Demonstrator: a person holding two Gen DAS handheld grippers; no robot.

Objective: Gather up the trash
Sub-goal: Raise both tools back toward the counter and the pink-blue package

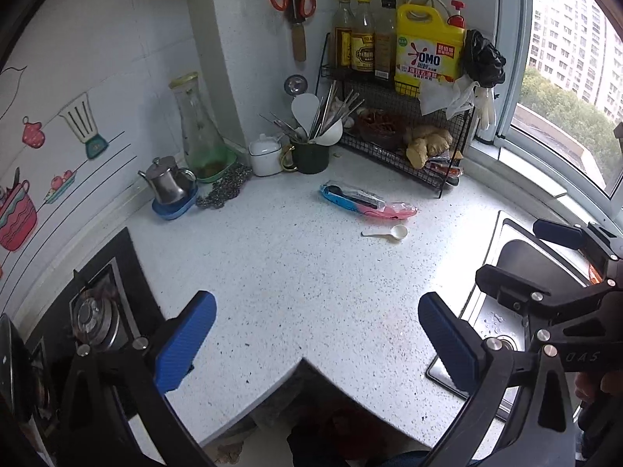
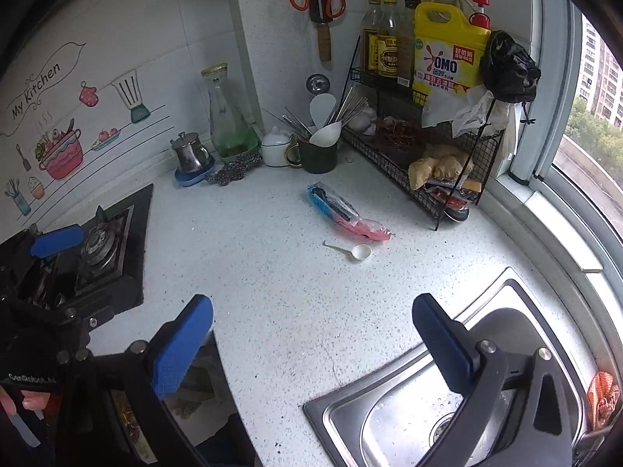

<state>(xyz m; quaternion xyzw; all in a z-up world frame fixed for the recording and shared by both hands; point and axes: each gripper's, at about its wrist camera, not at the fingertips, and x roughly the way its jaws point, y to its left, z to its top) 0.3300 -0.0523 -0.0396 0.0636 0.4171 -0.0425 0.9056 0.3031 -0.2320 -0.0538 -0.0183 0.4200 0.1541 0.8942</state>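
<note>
Speckled white surface [image 1: 272, 272] fills mid-frame in both views, mostly bare; sink [image 2: 389, 420] lower right, stove [image 2: 105, 249] at left. Wire rack [image 1: 393, 132] crowds the upper right corner, so come in from the open near side. The trash looks to be the blue-and-pink plastic wrapper [image 1: 366, 202], lying flat just above centre, well clear of every edge. Small white scoop [image 1: 387, 231] sits just beside it, apart, nearer you. Your left claw [image 1: 317, 334] and right claw [image 2: 311, 340] both hang wide open over the near edge, empty, well short of the wrapper.
</note>
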